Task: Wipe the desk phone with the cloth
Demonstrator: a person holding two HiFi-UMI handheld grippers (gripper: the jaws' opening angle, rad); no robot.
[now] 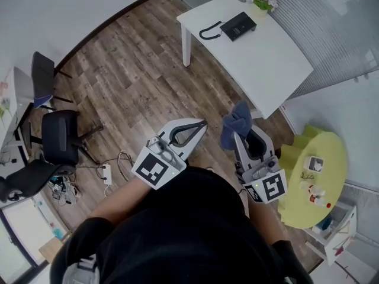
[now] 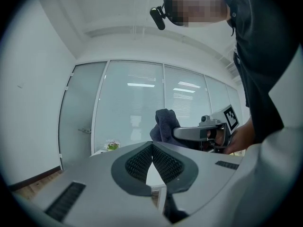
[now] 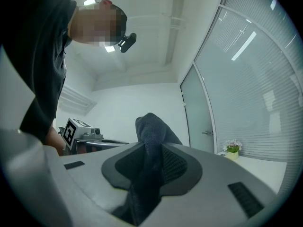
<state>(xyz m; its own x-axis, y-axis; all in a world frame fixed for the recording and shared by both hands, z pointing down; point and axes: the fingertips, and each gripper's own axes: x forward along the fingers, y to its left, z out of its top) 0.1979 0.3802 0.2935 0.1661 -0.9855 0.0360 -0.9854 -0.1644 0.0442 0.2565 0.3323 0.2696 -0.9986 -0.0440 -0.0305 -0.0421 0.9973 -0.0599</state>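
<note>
1. One black desk phone (image 1: 238, 25) lies on the white table (image 1: 266, 64), near the table's far end.
2. One small flower pot (image 1: 263, 0) stands on the same table, just beyond the phone.
3. One dark blue cloth (image 1: 235, 123) hangs well short of the table, pinched between the clenched jaws of the right gripper (image 1: 237, 137).
4. Of the two grippers, the left gripper (image 1: 203, 123) is also off the table, its jaws pressed together and holding nothing.
</note>
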